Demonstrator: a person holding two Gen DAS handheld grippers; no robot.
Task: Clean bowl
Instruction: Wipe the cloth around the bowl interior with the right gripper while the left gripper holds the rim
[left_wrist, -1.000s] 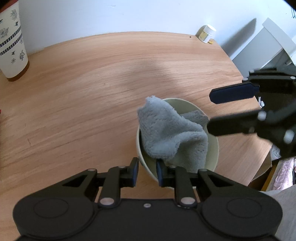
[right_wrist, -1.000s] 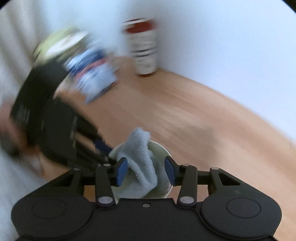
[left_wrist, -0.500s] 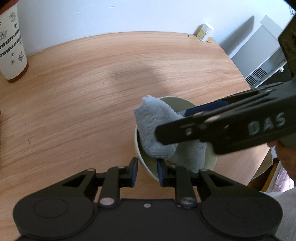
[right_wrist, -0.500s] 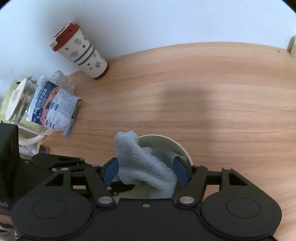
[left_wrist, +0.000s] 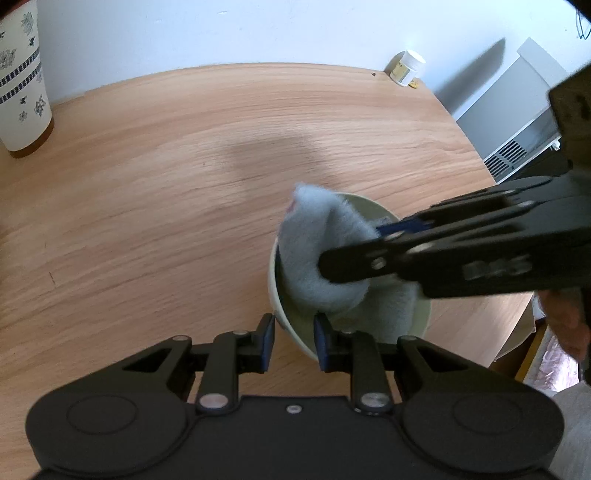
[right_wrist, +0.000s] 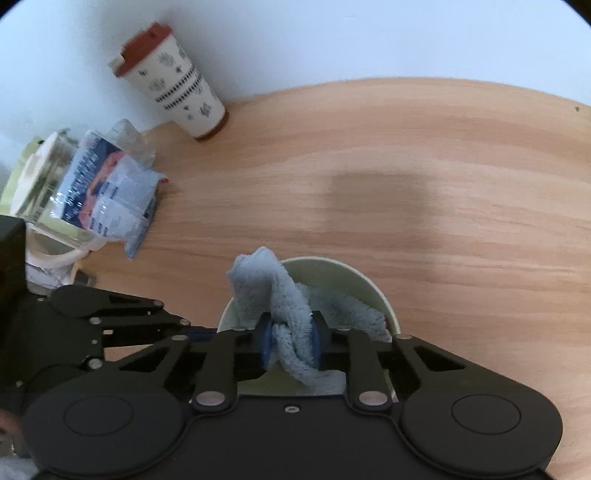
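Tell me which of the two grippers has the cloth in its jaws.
The right gripper: its jaws are closing on the grey cloth. The left gripper clamps the bowl rim instead.

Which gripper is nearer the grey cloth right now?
Right. The right gripper is closing on the cloth inside the bowl; the left gripper straddles the bowl's near rim, just short of the cloth.

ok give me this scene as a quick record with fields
surface: wooden table
bowl: on table, rim between left gripper pads
cloth: grey, in bowl, one end sticking above rim
right gripper: jaws closing, pads pinching cloth
cup: upright by wall
packet: left of bowl in right wrist view
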